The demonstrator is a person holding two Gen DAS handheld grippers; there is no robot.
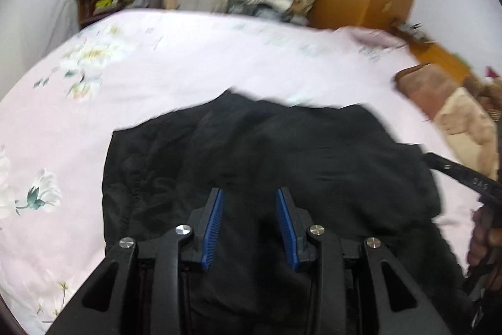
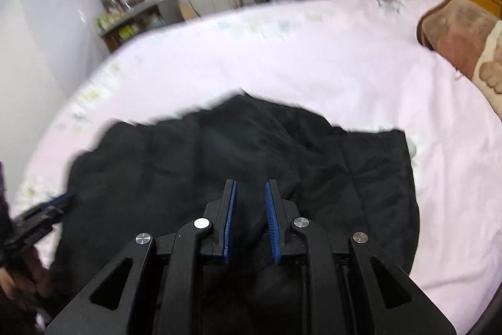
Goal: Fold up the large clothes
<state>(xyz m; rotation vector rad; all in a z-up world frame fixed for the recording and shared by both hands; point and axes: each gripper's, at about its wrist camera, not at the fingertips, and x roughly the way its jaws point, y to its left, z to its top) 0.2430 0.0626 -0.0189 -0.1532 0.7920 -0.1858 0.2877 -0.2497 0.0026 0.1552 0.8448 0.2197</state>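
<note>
Both tools, left (image 1: 250, 193) and right (image 2: 250, 186), hang with fingers apart over the black garment (image 1: 282, 153) on the bed (image 1: 188, 52), gripping nothing.

Left tongs (image 1: 250, 193) and right tongs (image 2: 250, 186) both tilt downward, blue pads apart (right pair narrower).

"sao" on right gripper (image 1: 464, 175)

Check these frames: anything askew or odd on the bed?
Nothing damaged or spilled. The black garment lies rumpled on the pink floral sheet, its far edge uneven and bunched rather than flat. A brown blanket sits heaped at the bed's right side.
</note>
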